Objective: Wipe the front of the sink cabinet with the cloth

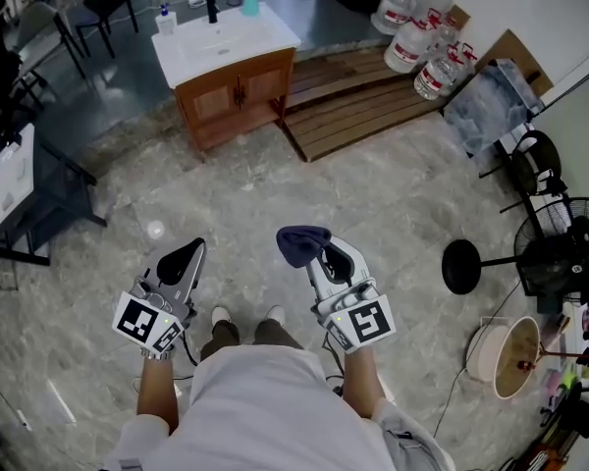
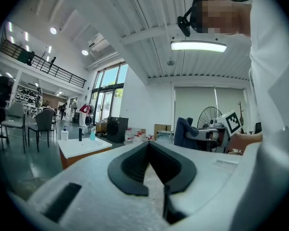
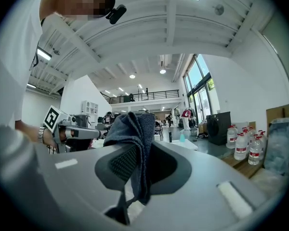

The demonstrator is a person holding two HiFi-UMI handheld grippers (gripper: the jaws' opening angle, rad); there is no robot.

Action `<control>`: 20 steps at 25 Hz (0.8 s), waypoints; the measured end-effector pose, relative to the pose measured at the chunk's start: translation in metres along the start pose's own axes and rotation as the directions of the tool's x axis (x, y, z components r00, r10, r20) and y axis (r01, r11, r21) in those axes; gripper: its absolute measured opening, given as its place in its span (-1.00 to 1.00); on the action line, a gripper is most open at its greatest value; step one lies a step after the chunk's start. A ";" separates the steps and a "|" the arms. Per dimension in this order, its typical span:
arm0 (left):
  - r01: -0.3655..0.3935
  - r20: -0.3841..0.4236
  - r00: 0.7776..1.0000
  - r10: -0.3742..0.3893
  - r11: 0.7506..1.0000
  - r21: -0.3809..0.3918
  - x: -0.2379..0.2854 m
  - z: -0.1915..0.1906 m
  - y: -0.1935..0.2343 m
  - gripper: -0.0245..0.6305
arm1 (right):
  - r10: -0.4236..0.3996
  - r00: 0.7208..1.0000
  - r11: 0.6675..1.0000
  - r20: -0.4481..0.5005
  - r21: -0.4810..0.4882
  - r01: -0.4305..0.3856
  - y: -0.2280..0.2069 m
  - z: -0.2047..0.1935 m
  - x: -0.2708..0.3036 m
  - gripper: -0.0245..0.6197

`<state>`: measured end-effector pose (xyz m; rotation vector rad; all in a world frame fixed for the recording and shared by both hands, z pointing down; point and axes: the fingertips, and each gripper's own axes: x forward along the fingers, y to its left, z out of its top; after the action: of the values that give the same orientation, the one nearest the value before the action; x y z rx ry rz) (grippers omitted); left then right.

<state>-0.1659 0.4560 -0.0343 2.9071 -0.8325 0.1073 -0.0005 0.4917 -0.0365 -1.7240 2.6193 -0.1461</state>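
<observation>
Person's white shirt [image 1: 275, 400] fills the bottom of the head view. Both grippers are held out just past it, well apart from the sink cabinet [image 1: 236, 91] across a stretch of marbled floor [image 1: 373, 204]. Nothing touches the cabinet.

Right gripper [image 1: 319, 253]: jaws pinched on a dark blue cloth [image 1: 302, 241]. Its own view shows the cloth [image 3: 133, 129] clamped between the ribbed pads, a bunch standing above the jaws and a tail hanging below. Cloth is far short of the cabinet front.

Left gripper [image 1: 188, 255]: jaws closed tip to tip, nothing between them.

Cabinet: wood, two doors, white basin top [image 1: 226, 42]. Along the top's back edge stand a white pump bottle [image 1: 166, 20], a black tap [image 1: 212, 8] and a teal bottle [image 1: 249, 0]. Wooden pallets [image 1: 358, 101] lie just beside the cabinet. Beyond them, further from the cabinet, sits a cluster of water jugs [image 1: 417, 42] with red caps; fill level cannot be told.

View differences:
- Only the head view shows the cabinet doors and the floor between.
- Left gripper view catches the cabinet side-on, and the cloth-holding gripper off to the side away from it.
- In the right gripper view the cloth hides most of the cabinet; only a corner of the white top with tap and teal bottle shows, jugs beyond.
- Both gripper views add ceiling, tall windows and a railed balcony.
</observation>
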 end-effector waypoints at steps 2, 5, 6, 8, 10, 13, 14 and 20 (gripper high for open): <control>-0.011 -0.006 1.000 0.011 1.000 -0.005 0.008 -0.004 -0.008 -0.92 | 0.001 1.000 1.000 -0.005 0.003 -0.001 -0.011 -0.003 -0.007 -0.74; -0.025 -0.023 0.999 0.025 1.000 -0.009 0.023 -0.009 -0.018 -0.92 | -0.004 1.000 1.000 -0.011 0.017 0.004 -0.032 -0.007 -0.018 -0.74; -0.026 -0.031 0.999 0.026 1.000 -0.007 0.028 -0.011 -0.021 -0.93 | -0.008 1.000 1.000 -0.009 0.024 0.009 -0.040 -0.008 -0.021 -0.74; -0.025 -0.041 0.999 0.024 1.000 -0.001 0.038 -0.013 -0.026 -0.92 | -0.018 1.000 0.999 -0.008 0.037 0.018 -0.052 -0.013 -0.027 -0.74; -0.023 -0.040 0.999 0.023 1.000 0.001 0.046 -0.014 -0.029 -0.92 | -0.025 1.000 0.999 -0.014 0.045 0.026 -0.062 -0.017 -0.030 -0.74; -0.024 -0.045 0.999 0.024 1.000 0.007 0.057 -0.016 -0.027 -0.92 | -0.028 0.999 0.998 -0.022 0.062 0.029 -0.073 -0.023 -0.028 -0.74; -0.024 -0.044 0.999 0.025 1.000 0.008 0.061 -0.016 -0.025 -0.92 | -0.026 0.999 0.998 -0.025 0.064 0.028 -0.076 -0.024 -0.026 -0.74; -0.021 -0.036 0.999 0.021 1.000 0.006 0.093 -0.018 0.011 -0.92 | -0.019 0.999 0.998 -0.043 0.059 0.021 -0.100 -0.030 0.011 -0.74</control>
<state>-0.0937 0.4000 -0.0058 2.8931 -0.8587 0.1644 0.0854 0.4442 0.0020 -1.7477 2.5990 -0.2609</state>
